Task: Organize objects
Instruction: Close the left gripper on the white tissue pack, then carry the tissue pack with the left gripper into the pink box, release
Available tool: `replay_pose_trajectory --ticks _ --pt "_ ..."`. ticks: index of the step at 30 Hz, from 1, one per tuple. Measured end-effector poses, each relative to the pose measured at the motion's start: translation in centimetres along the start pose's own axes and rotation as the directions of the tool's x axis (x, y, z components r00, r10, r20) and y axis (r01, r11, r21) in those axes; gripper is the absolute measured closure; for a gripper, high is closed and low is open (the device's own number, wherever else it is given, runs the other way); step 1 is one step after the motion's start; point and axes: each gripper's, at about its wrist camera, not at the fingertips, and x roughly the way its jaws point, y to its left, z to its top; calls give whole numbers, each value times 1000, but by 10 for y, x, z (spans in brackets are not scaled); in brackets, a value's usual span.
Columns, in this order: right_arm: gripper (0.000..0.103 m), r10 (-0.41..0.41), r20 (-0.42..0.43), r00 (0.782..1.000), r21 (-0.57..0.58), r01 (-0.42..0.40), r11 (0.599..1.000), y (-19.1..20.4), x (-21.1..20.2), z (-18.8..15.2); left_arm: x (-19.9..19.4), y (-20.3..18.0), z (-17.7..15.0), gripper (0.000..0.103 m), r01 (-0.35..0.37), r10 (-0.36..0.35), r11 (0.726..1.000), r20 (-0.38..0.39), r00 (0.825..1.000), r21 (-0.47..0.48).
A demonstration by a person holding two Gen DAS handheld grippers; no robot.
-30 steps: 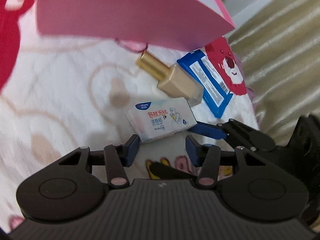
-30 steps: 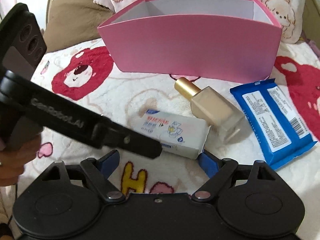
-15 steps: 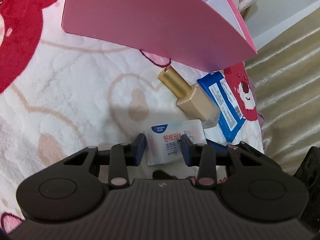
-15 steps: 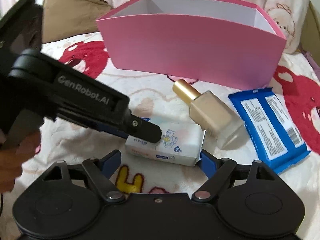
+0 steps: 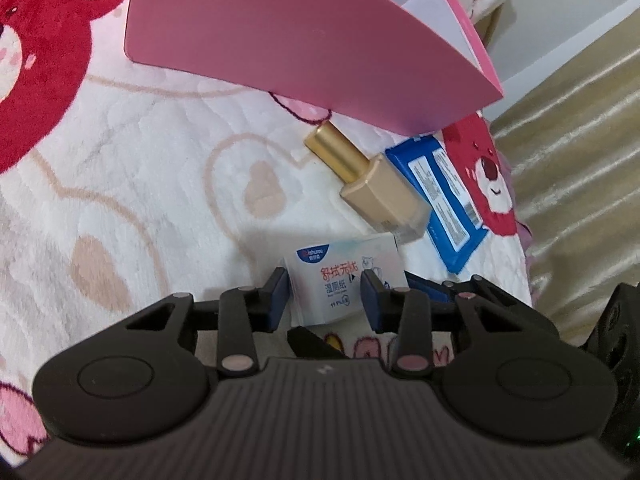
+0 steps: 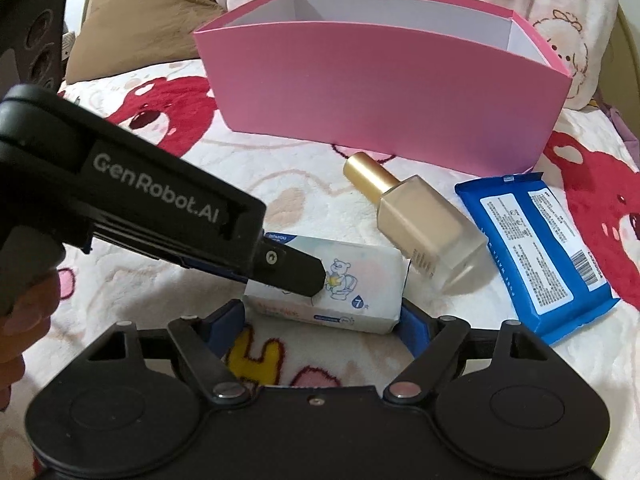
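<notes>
From the left, the black left tool (image 6: 308, 280) reaches in with its jaws closed on a small white wet-wipe packet (image 6: 340, 284), tipped off the bear-print bed blanket (image 6: 160, 152). The right tool (image 6: 320, 320) frames it, blue pads wide. Just beyond lie a gold-capped beige glass bottle (image 6: 424, 220), a blue wipes pack (image 6: 536, 244) and an open pink cardboard box (image 6: 380, 96).

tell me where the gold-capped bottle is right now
The gold-capped bottle lies on its side on the blanket, in front of the pink box, between the white wipes pack and the blue pack.
</notes>
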Motion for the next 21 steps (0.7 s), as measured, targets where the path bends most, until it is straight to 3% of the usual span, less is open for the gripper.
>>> replay_pose_trajectory --ticks 11,14,21 --pt "15 52 28 998 21 -53 998 6 -45 9 -42 -15 -11 66 52 -51 998 -16 999 26" --pt "15 60 29 998 56 -61 997 9 -61 12 -51 -26 -12 66 49 -46 998 -66 997 48" --pt "15 65 85 994 -59 -60 996 25 -98 28 -93 -45 -16 65 36 -36 997 -4 999 61"
